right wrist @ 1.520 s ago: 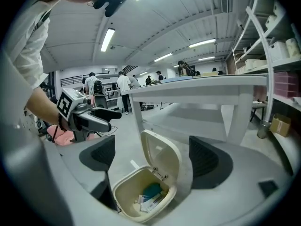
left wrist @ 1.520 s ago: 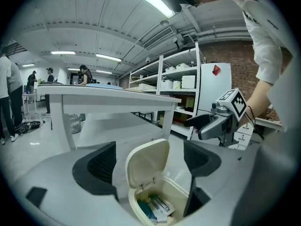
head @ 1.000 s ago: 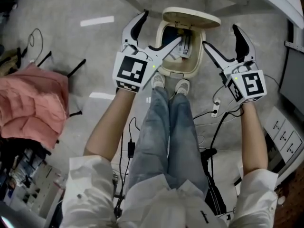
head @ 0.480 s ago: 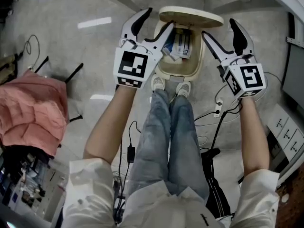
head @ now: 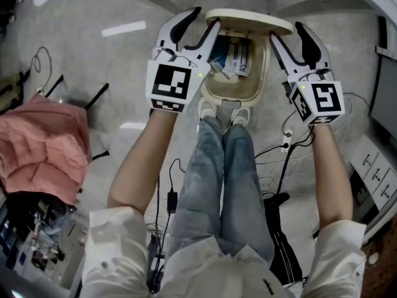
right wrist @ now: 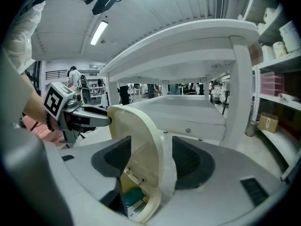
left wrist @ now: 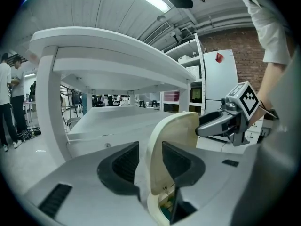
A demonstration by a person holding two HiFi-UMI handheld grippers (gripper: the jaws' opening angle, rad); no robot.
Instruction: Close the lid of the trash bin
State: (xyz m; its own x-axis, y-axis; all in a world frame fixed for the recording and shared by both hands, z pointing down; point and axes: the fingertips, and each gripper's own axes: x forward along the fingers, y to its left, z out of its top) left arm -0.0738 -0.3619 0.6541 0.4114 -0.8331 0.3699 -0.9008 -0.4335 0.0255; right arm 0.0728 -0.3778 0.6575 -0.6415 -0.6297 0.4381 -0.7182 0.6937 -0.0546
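Lid [head: 248, 21] stands between left gripper's [head: 206, 16] and right gripper's [head: 286, 30] closing jaws

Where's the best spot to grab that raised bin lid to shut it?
Probably its thin side edges, one from each side. The lid stands upright over the bin, hinged at the back, so both edges stick out free and slim enough to pinch.

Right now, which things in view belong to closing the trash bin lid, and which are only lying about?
For the job: trash bin; its raised lid; left claw and right claw, both just closing, the lid's edge between each one's jaws, seemingly not clamped yet.
Lying about: pink cloth; floor cables; white table; rubbish inside the bin.
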